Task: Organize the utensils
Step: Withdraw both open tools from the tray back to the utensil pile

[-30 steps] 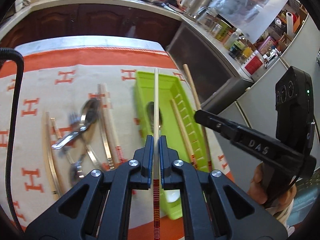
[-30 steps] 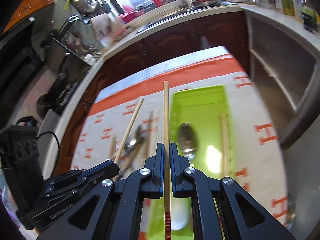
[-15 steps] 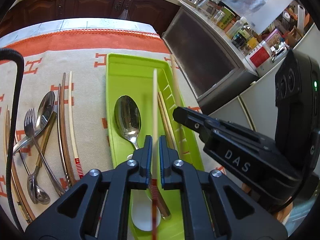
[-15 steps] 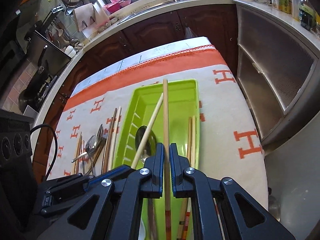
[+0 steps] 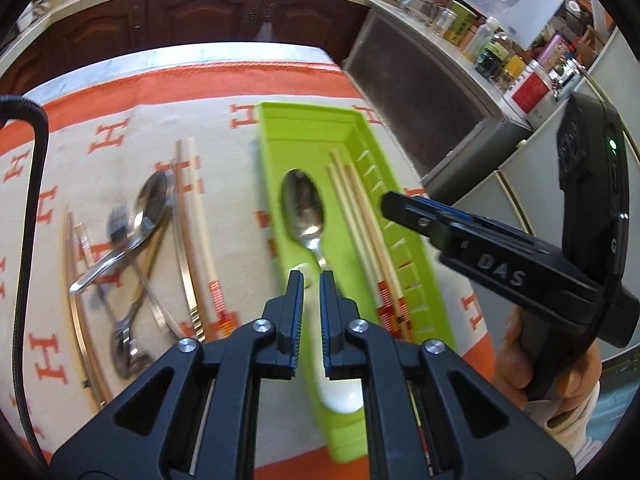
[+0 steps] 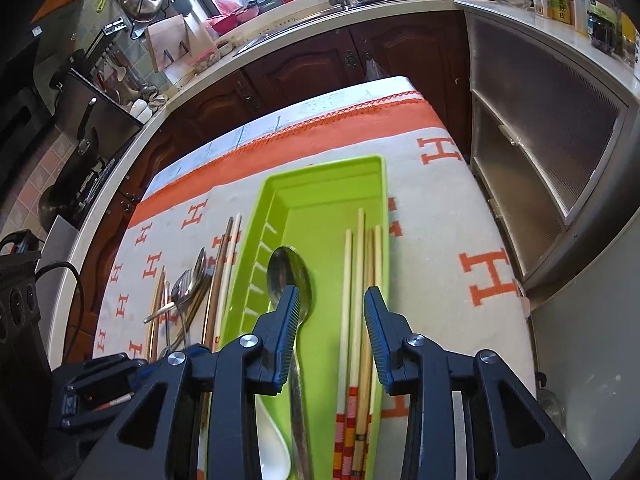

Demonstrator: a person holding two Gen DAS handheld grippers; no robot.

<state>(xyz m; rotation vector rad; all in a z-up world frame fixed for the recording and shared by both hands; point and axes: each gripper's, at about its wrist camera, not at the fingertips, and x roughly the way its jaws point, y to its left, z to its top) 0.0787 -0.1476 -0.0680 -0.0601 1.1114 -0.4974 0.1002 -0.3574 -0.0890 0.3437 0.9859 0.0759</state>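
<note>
Four chopsticks below right hand-held gripper

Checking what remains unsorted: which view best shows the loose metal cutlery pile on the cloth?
The left wrist view: the metal cutlery pile lies unobstructed, though blurred. The right wrist view shows it small, partly hidden.

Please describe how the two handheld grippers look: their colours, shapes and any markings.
Both are black: angular frames with silver screws, blue ribbed pads. The right gripper bears "DAS" lettering and a green light. A black cable runs beside the left gripper.
</note>
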